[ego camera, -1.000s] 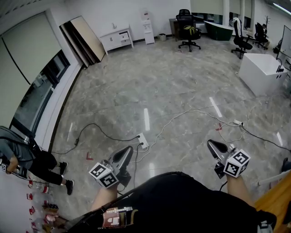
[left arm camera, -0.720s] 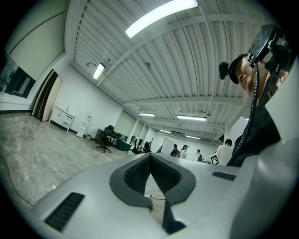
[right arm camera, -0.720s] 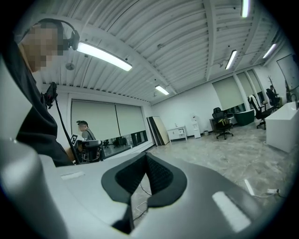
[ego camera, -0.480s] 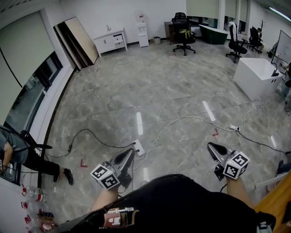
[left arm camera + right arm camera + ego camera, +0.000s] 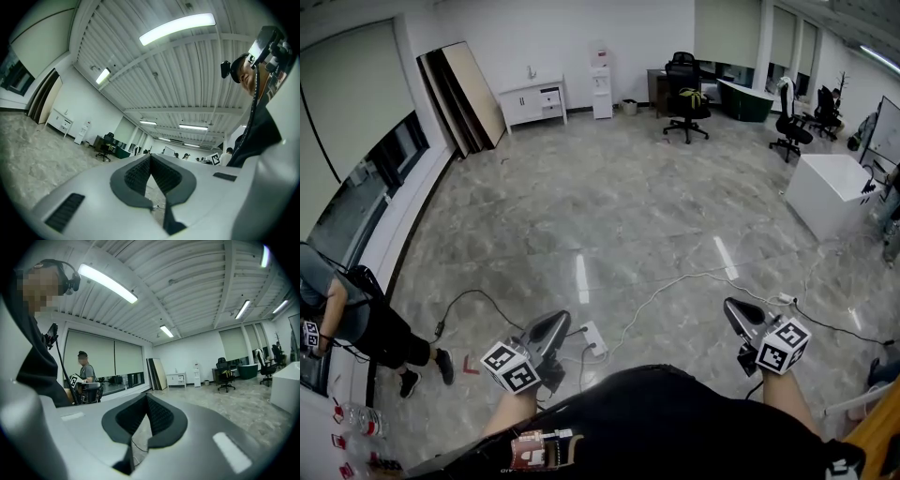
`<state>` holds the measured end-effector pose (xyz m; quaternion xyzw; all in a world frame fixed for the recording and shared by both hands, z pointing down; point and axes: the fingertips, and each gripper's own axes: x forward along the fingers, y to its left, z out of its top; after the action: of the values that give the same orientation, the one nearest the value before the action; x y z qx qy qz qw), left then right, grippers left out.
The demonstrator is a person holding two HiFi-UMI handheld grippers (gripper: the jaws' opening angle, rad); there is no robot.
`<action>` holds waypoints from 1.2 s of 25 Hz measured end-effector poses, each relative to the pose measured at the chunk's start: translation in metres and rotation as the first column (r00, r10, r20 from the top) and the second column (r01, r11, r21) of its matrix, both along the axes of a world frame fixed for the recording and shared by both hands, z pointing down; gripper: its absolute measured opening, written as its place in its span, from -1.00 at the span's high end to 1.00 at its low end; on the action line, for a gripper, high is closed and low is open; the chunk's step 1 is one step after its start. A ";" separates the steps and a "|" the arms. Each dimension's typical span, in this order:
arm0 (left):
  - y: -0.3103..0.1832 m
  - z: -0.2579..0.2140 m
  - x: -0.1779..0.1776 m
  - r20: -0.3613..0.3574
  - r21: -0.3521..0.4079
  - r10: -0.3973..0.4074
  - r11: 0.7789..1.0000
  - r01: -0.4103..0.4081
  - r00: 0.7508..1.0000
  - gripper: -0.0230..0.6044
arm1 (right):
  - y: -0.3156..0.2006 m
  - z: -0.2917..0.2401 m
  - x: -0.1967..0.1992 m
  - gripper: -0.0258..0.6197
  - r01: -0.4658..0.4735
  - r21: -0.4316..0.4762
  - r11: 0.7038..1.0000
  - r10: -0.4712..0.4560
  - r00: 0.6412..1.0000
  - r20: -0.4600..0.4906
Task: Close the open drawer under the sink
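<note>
The person stands mid-room on the marble floor (image 5: 609, 206), both grippers held low at the waist. The left gripper (image 5: 555, 322) is clenched, pads meeting with nothing between them, and the right gripper (image 5: 732, 307) is likewise clenched and empty. The white sink cabinet (image 5: 532, 101) sits far off against the back wall, beside leaning boards (image 5: 464, 89). Its drawer (image 5: 550, 94) is too small to tell whether it stands open. A power strip (image 5: 594, 337) lies near the left gripper.
</note>
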<state>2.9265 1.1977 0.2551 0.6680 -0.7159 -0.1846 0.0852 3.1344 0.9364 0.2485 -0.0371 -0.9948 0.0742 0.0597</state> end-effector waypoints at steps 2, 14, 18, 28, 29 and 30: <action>0.009 0.000 -0.030 0.001 -0.013 -0.006 1.000 0.006 1.000 0.93 | 0.002 -0.002 -0.028 0.92 -0.013 -0.002 1.000 0.013 1.000 -0.010; -0.056 0.043 -0.114 -0.035 -0.077 -0.004 0.997 0.001 0.999 0.93 | -0.075 0.035 -0.113 0.92 -0.029 -0.061 0.998 0.025 0.997 -0.073; -0.118 0.044 -0.122 -0.011 -0.077 -0.028 0.997 0.027 1.000 0.93 | -0.144 0.042 -0.127 0.92 0.001 -0.079 0.997 -0.006 0.998 -0.061; -0.299 0.021 -0.113 -0.019 -0.050 -0.080 0.996 0.079 0.997 0.93 | -0.312 0.027 -0.169 0.92 0.130 -0.079 0.988 -0.133 0.991 -0.034; -0.309 0.020 -0.112 -0.016 -0.053 -0.077 0.996 0.076 0.997 0.93 | -0.321 0.026 -0.175 0.92 0.142 -0.078 0.987 -0.144 0.989 -0.030; -0.316 0.020 -0.114 -0.018 -0.055 -0.077 0.996 0.076 0.997 0.93 | -0.327 0.026 -0.181 0.92 0.152 -0.079 0.985 -0.154 0.988 -0.026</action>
<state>2.8128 0.8822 0.2748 0.6355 -0.7449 -0.1751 0.1033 2.9530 0.6093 0.2747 -0.1146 -0.9843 0.1082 0.0796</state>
